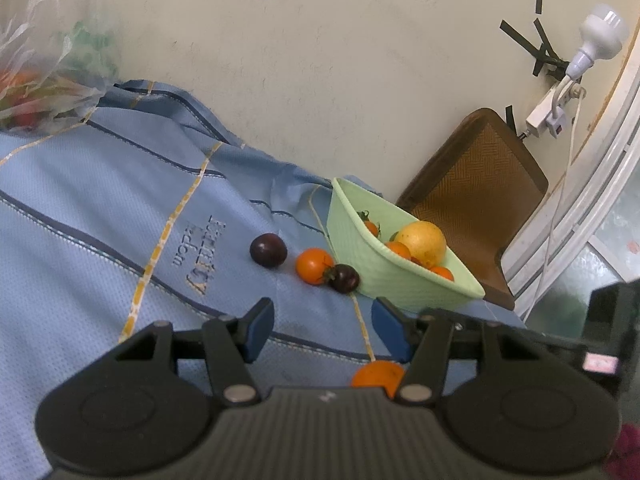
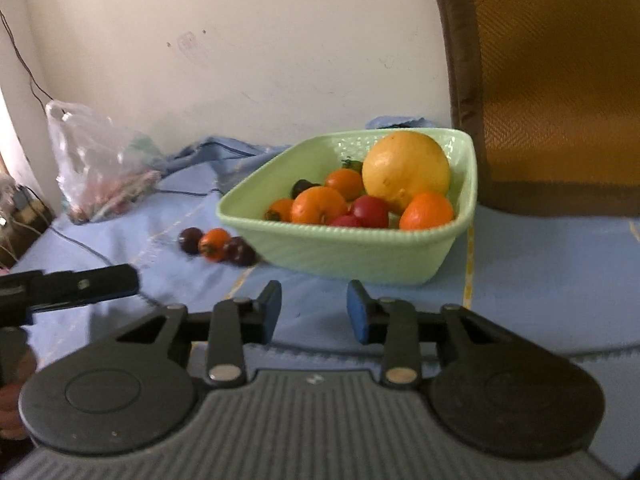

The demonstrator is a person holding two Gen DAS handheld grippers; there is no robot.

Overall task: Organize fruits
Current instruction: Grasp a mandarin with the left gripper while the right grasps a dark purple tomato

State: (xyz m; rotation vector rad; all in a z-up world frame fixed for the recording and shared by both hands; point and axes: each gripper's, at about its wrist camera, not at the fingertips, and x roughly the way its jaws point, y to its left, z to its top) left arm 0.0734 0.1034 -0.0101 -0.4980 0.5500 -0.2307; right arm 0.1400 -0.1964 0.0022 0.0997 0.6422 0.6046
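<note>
Currently both your left gripper (image 1: 323, 330) and right gripper (image 2: 314, 312) stand empty, jaws parted. Three loose fruits, two dark plums (image 1: 268, 249) flanking an orange tomato (image 1: 314, 266), lie just beside the pale-green plastic basket (image 2: 352, 248); collect them next.

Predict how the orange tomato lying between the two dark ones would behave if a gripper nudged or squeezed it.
The orange tomato looks round and smooth, so it would probably roll across the cloth. Its glossy skin may slip and bruise.

Left gripper (image 1: 323, 330) showing black linkage arms, blue pads (image 1: 260, 334), silver pivot screws, ribbed grey housing, round black side discs, right gripper (image 2: 314, 308) wearing matching black, blue and grey parts
</note>
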